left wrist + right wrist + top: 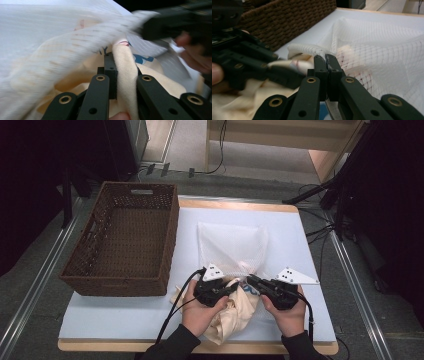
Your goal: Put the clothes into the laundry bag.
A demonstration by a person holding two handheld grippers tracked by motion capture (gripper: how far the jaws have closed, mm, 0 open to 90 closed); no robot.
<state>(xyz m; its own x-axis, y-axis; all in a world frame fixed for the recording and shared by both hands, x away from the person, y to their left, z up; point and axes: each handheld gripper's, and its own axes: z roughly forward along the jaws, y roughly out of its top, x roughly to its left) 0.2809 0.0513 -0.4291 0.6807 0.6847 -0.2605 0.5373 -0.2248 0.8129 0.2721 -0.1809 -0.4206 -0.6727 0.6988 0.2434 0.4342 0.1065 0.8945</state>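
Left gripper (122, 72) jaws pinch a fold of cream cloth (125, 82). Right gripper (326, 62) jaws pressed together on the white mesh bag (374, 50) rim. Wicker basket (125, 240) sits left on the tabletop (300, 235).

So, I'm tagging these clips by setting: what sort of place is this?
Probably a lab or studio set up for recording, not a home: a white-topped table on bare grey floor, cables trailing behind it, and metal rails alongside. A wicker basket and mesh bag are laid out.
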